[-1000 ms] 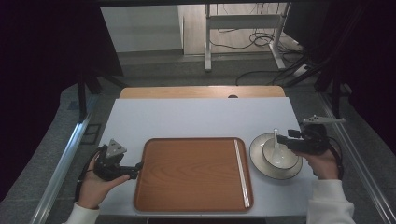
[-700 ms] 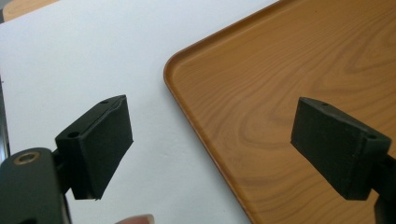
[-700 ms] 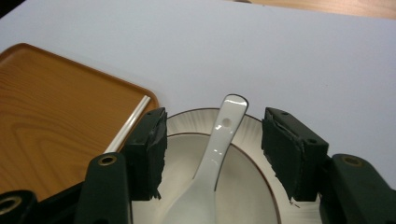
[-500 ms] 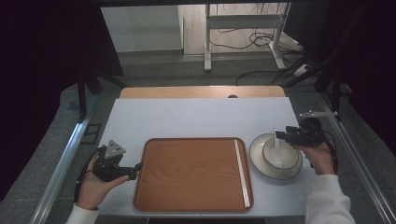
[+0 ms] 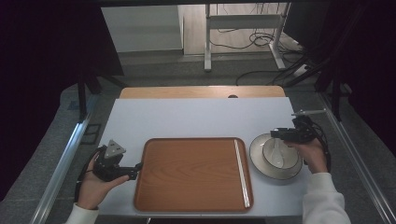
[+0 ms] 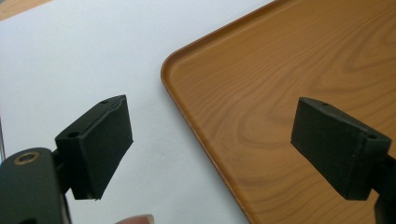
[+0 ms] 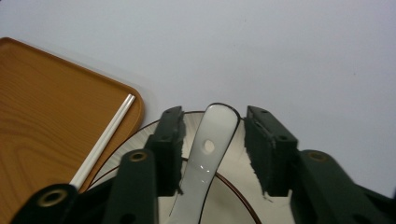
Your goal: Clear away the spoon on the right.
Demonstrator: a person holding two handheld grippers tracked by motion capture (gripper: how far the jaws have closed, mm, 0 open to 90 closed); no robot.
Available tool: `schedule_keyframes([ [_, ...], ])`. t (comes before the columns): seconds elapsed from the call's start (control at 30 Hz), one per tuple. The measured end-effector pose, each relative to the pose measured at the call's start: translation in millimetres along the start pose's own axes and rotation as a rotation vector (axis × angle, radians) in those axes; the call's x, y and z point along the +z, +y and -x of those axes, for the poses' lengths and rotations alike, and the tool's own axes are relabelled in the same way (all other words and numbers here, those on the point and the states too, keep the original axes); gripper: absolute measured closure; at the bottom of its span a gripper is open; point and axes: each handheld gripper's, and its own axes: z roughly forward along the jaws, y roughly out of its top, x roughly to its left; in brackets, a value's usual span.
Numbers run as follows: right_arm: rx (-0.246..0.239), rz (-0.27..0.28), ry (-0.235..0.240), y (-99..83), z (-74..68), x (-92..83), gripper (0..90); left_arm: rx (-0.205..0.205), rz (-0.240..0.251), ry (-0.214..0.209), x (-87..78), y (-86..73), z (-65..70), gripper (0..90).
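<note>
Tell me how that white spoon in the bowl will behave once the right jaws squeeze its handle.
The spoon looks glazed and glossy, so it may slip between the pads. It seems rigid ceramic, probably brittle if dropped. The right gripper has just been closing, its jaws either side of the handle; since the spoon leans in the bowl, it might pivot when lifted.

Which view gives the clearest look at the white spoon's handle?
The right gripper view: the spoon handle fills the gap of the right gripper, whose jaws have just been closing without pressing on it yet. The high view shows the spoon small, lying in the bowl.
</note>
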Motion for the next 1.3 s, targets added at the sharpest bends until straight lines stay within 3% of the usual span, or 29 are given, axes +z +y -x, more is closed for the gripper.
schedule_keyframes([
  [0.27, 0.045, 0.010, 0.045, -1.4, 3.0, -2.7, 72.6, 0.010, -0.001, -0.001, -1.5, 1.2, 0.0, 12.2],
  [0.37, 0.038, 0.020, 0.044, -1.4, 2.5, -4.9, 81.8, 0.001, 0.004, -0.002, -0.7, 0.6, 0.0, 12.2],
  [0.93, 0.011, 0.104, 0.007, 0.6, -8.8, -31.5, 85.5, 0.017, 0.003, -0.007, 2.4, 5.6, 0.7, 12.2],
  [1.3, -0.036, 0.183, 0.011, 9.9, -26.6, -49.4, 85.6, 0.015, 0.004, -0.004, 1.9, 5.5, 0.3, 12.2],
])
